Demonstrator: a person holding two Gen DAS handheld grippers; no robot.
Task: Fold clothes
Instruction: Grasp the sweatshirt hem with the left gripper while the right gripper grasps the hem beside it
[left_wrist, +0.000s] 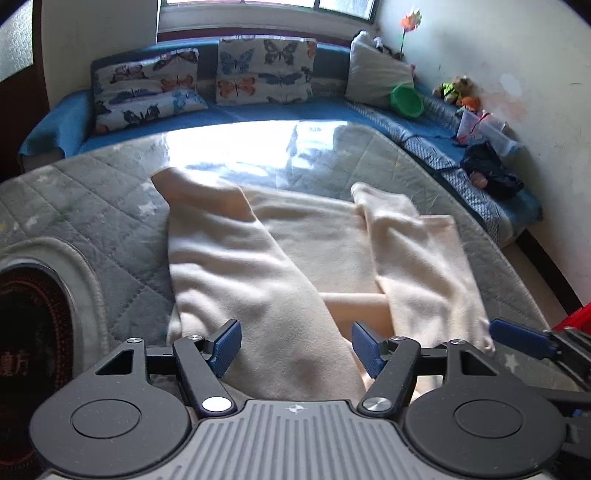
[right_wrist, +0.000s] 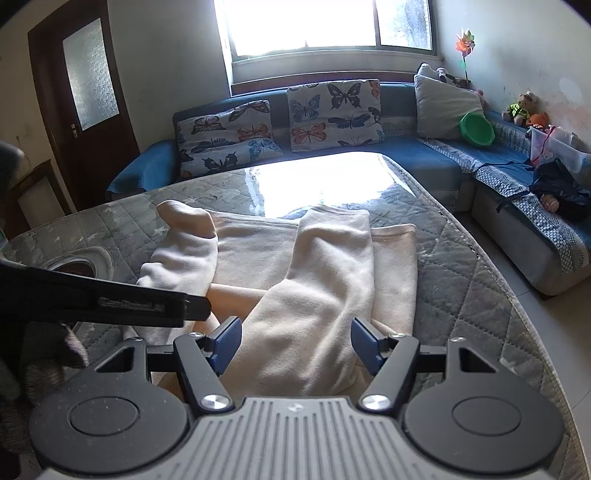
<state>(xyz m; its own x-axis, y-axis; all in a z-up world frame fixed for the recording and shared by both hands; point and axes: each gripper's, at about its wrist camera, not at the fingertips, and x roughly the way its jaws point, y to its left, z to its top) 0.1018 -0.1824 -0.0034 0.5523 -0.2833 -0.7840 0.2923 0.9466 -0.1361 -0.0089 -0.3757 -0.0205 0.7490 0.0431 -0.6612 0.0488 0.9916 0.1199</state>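
A cream long-sleeved garment (left_wrist: 314, 240) lies flat on the grey quilted table cover (left_wrist: 110, 206), both sleeves folded lengthwise over its body. My left gripper (left_wrist: 295, 345) hovers at the garment's near edge, jaws apart, with the left sleeve (left_wrist: 258, 295) lying between the blue pads (left_wrist: 226, 343). In the right wrist view my right gripper (right_wrist: 295, 343) stands the same way over the right sleeve (right_wrist: 321, 288), its pads (right_wrist: 364, 345) on either side of the cloth and not pinching it. The right gripper's blue finger (left_wrist: 517, 338) shows at the left view's right edge.
A round stitched opening (left_wrist: 33, 314) in the cover sits at the near left. Behind the table runs a blue corner sofa (right_wrist: 424, 158) with butterfly cushions (right_wrist: 332, 114), a green bowl (right_wrist: 476, 129), plush toys (right_wrist: 522, 107) and a dark bag (right_wrist: 561, 188). A dark door (right_wrist: 81, 92) is at the left.
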